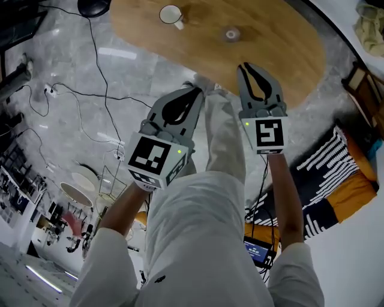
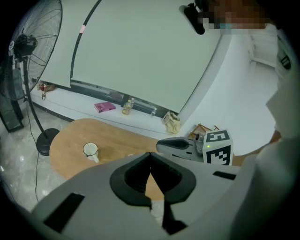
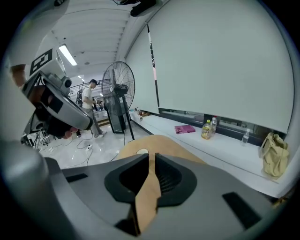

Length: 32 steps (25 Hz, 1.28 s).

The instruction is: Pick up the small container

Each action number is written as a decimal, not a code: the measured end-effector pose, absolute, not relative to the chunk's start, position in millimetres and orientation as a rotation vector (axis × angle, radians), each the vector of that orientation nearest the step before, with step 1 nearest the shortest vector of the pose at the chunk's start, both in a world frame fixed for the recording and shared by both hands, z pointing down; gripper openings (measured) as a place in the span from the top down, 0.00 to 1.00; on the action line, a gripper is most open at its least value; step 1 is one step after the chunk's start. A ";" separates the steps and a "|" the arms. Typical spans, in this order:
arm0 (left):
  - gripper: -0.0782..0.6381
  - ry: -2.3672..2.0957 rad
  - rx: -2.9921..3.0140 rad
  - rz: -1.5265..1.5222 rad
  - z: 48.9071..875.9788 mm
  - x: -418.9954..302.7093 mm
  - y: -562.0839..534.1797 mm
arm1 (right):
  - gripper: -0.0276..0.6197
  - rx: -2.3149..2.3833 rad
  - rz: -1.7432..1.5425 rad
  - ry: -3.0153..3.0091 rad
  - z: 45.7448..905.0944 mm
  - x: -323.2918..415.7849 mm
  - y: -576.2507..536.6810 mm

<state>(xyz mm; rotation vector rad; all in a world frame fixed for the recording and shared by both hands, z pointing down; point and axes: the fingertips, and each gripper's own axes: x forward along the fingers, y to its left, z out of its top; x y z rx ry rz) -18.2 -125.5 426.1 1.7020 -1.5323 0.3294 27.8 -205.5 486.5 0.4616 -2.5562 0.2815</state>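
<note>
The small container (image 1: 231,34) is a low round grey piece on the oval wooden table (image 1: 282,54), right of a white mug (image 1: 171,15). Both grippers hang in the air short of the table's near edge, above my legs. My left gripper (image 1: 197,89) is shut, its tips meeting with nothing between them (image 2: 150,154). My right gripper (image 1: 247,66) points toward the container and stays well clear of it; its jaws stand a narrow slit apart and empty (image 3: 152,157). The mug (image 2: 90,150) also shows in the left gripper view, and the container is hidden behind the jaws there.
Cables (image 1: 90,90) run across the grey floor left of the table. A standing fan (image 3: 117,93) is beyond the table's far end. A ledge (image 2: 140,122) behind the table holds a pink book (image 2: 104,107), bottles (image 3: 206,130) and a bag (image 3: 273,154). A person (image 3: 91,108) stands far off.
</note>
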 end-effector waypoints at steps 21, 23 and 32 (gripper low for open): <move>0.87 -1.543 1.620 0.269 523.7 -14.4 -166.2 | 0.50 0.344 0.296 -2.519 602.6 12.1 -230.4; 0.87 -1.544 1.608 0.268 533.0 -14.7 -167.8 | 0.47 0.335 0.300 -2.507 614.0 11.8 -232.7; 0.87 -1.539 1.586 0.290 567.2 -22.6 -174.2 | 0.39 0.294 0.294 -2.485 651.1 0.1 -237.1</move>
